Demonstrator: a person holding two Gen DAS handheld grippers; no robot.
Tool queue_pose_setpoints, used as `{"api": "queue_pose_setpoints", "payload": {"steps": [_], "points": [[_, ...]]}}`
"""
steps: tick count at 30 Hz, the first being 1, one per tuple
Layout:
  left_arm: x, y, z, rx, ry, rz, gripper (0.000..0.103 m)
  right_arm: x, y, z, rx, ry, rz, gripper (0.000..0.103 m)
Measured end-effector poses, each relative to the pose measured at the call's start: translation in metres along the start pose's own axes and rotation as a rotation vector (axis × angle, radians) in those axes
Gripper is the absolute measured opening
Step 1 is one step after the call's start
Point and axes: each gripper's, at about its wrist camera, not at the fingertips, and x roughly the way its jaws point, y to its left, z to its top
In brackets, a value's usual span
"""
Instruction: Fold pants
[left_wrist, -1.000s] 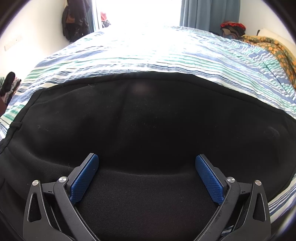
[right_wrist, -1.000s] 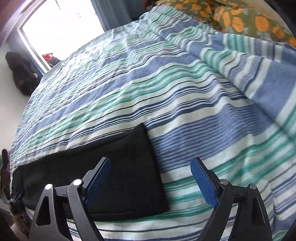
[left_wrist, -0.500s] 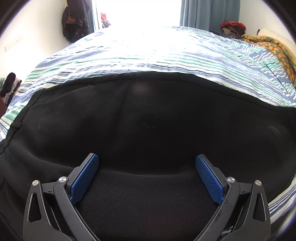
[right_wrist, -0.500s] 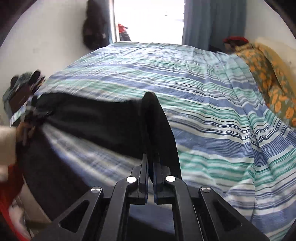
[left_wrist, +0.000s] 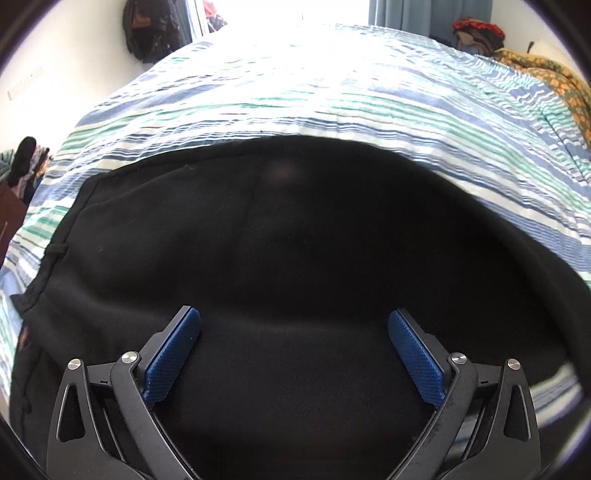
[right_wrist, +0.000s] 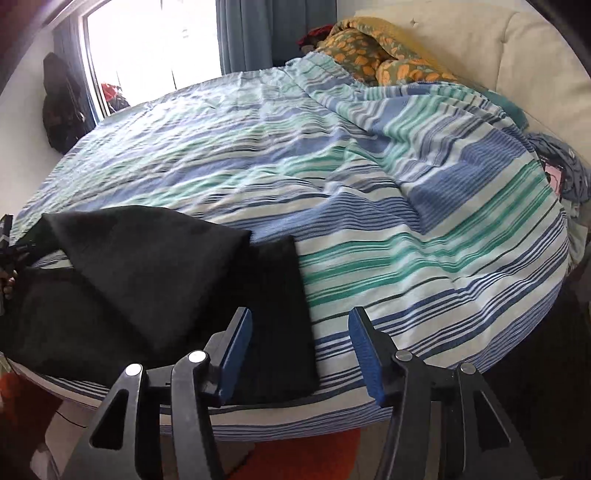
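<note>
- My left gripper (left_wrist: 293, 332): fingers spread wide over the black pants (left_wrist: 295, 240), gripping nothing.
- My right gripper (right_wrist: 300, 332): fingers spread, empty, above the pants' edge on the striped bedspread (right_wrist: 406, 221).

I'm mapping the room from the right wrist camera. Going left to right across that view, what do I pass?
Dark clothes hanging on the wall → bright window → grey-blue curtain → orange-patterned green blanket → cream upholstered headboard. Lower down: folded black pants → blue, green and white striped bedspread.
</note>
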Motion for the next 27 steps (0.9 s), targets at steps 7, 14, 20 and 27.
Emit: {"api": "queue_pose_setpoints", "payload": {"steps": [7, 14, 20, 27], "points": [[-0.087, 0.001, -0.095, 0.081, -0.026, -0.201, 0.102, 0.028, 0.184, -0.02, -0.135, 0.041, 0.308, 0.057], [-0.094, 0.08, -0.182, 0.053, -0.087, -0.003, 0.103, 0.07, 0.246, -0.059, -0.224, 0.123, 0.289, 0.062], [-0.103, 0.126, -0.166, -0.116, -0.111, -0.01, 0.102, 0.062, 0.221, -0.05, -0.014, 0.14, 0.34, 0.061], [-0.09, 0.109, -0.178, -0.045, -0.093, 0.06, 0.102, 0.086, 0.141, -0.029, 0.625, 0.072, 0.533, 0.085]]}}
